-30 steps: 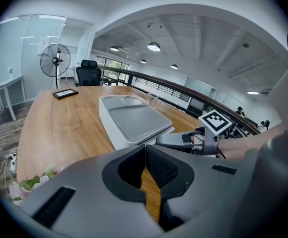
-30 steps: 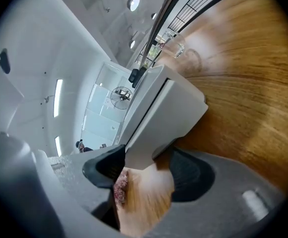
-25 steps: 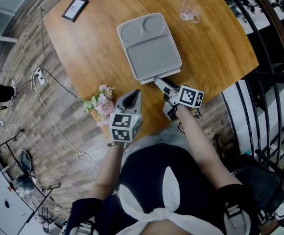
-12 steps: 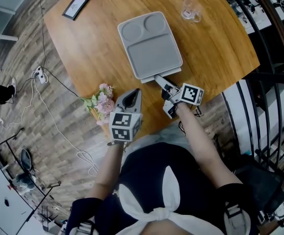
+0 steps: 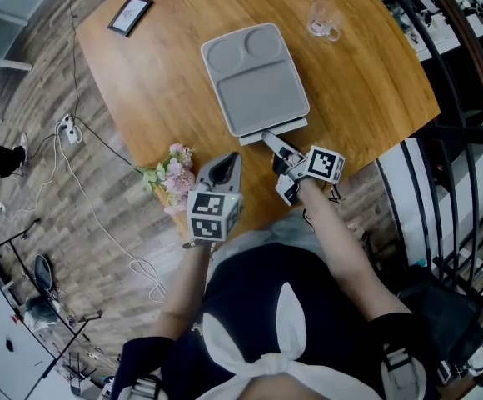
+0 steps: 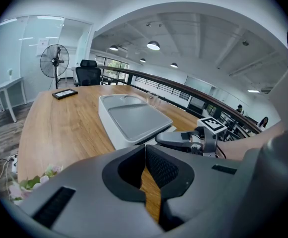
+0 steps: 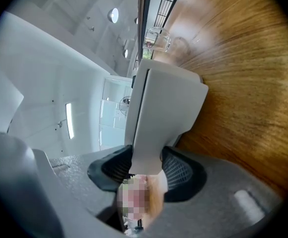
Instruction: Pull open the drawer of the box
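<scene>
Jaws just closing, the right gripper [image 5: 268, 138] pinches the drawer [image 7: 148, 148] front of the box [image 5: 254, 77] mid-table [image 5: 141, 82]; that thin hold may slip or drag the box, while the left gripper [image 6: 145, 167] hovers pressed together, empty.

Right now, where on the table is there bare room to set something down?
Bare table lies left of the box, between the framed card and the flowers, and right of it, nearer than the glass. The near edge is crowded: the right gripper, jaws just closing on the drawer, and the left gripper.
</scene>
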`<state>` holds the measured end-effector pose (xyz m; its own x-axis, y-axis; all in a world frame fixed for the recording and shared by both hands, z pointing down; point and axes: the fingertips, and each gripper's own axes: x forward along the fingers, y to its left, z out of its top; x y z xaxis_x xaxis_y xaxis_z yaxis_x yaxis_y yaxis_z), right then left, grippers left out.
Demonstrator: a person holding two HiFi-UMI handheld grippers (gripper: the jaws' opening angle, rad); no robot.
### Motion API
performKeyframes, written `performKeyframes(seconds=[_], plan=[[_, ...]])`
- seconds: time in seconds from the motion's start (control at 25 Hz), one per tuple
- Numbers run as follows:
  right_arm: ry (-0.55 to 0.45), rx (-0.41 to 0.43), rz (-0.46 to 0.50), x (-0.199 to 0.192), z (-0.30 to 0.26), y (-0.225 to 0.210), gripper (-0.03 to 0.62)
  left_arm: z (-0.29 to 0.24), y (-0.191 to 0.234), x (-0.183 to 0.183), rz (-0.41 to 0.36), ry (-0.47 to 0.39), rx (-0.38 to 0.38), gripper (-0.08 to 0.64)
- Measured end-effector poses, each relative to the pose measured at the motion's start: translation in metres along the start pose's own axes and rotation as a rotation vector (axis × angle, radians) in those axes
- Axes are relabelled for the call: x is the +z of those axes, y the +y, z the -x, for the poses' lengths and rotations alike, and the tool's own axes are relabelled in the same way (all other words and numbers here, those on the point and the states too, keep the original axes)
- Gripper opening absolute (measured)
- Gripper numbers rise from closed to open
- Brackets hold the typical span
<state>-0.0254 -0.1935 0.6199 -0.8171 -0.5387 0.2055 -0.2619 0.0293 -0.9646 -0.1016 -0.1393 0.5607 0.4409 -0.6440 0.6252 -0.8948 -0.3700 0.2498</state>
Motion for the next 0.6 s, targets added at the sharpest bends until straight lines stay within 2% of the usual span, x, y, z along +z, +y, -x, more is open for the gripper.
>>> performKeyframes(seconds=[0.16, 0.28, 0.4, 0.52, 0.6], plan=[[0.004, -0.002, -0.008, -0.004, 0.004, 0.001, 0.187, 0.002, -0.002, 0.002, 0.005, 0.005, -0.001, 0.018], [0.007, -0.070, -0.050, -0.009, 0.010, -0.010, 0.186, 0.000, 0.000, -0.003, -0.010, 0.010, 0.000, 0.018], [0.009, -0.025, -0.025, -0.009, 0.008, -0.003, 0.186, 0.001, -0.001, -0.004, -0.012, 0.011, 0.002, 0.018], [0.012, -0.044, -0.036, -0.012, 0.012, -0.004, 0.187, 0.002, -0.003, 0.002, -0.009, -0.002, 0.002, 0.018], [0.014, -0.026, -0.022, -0.012, 0.012, -0.002, 0.187, 0.002, -0.006, 0.000, -0.013, 0.004, -0.002, 0.018]])
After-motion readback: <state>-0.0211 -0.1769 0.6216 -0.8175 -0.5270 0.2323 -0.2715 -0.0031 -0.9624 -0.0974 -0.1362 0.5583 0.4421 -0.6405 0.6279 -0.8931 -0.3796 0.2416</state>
